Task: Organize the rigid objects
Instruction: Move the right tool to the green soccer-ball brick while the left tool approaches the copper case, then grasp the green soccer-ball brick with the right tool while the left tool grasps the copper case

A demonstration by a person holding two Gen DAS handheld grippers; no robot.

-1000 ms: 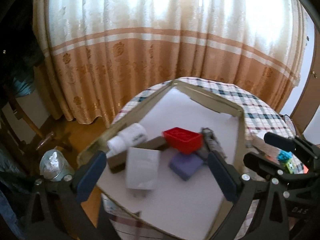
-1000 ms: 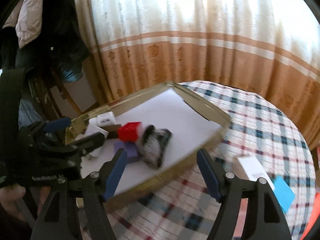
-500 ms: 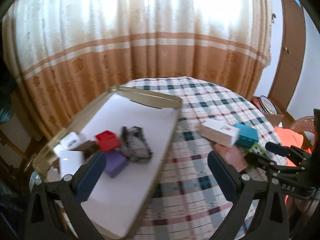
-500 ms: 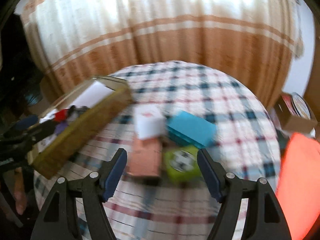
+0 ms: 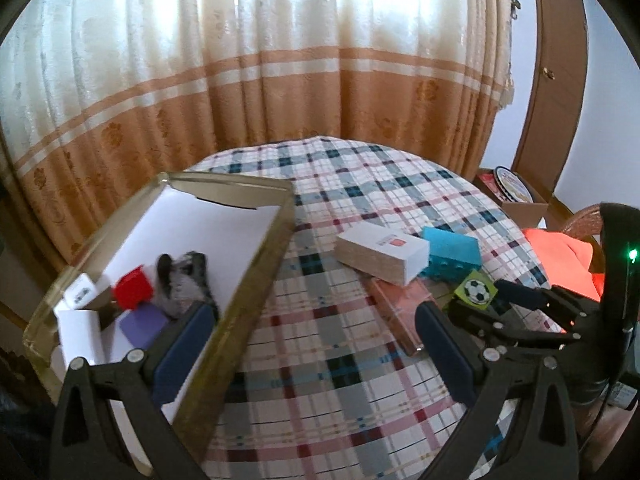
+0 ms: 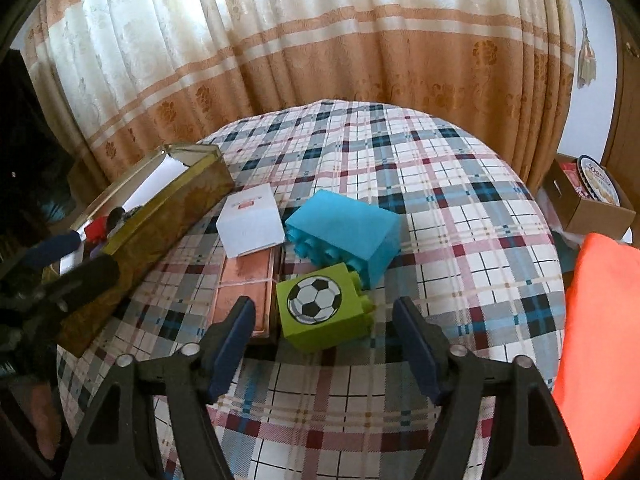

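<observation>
A green block with a football print (image 6: 320, 312) lies on the plaid cloth between the fingers of my right gripper (image 6: 325, 307). Its jaws are closing, and a gap still shows on each side of the block. Behind the block sit a blue brick (image 6: 348, 232), a white box (image 6: 250, 220) and a flat pink box (image 6: 244, 288). My left gripper (image 5: 314, 314) hangs open over the right wall of the gold tray (image 5: 248, 292) with nothing between its fingers. In the tray are a red block (image 5: 134, 290), a purple block (image 5: 144, 324), a grey-black object (image 5: 182, 280) and white boxes.
The round table (image 6: 440, 180) stands in front of a tan curtain (image 6: 320, 60). An orange cloth (image 6: 600, 320) lies off the table's right edge, with a cardboard box holding a tin (image 6: 592, 204) behind it. The left gripper's fingers (image 6: 60, 248) show beside the tray.
Both grippers swung right, away from the tray. The right one came down around the green football block and its jaws narrowed. The left one now straddles the tray's right wall.
</observation>
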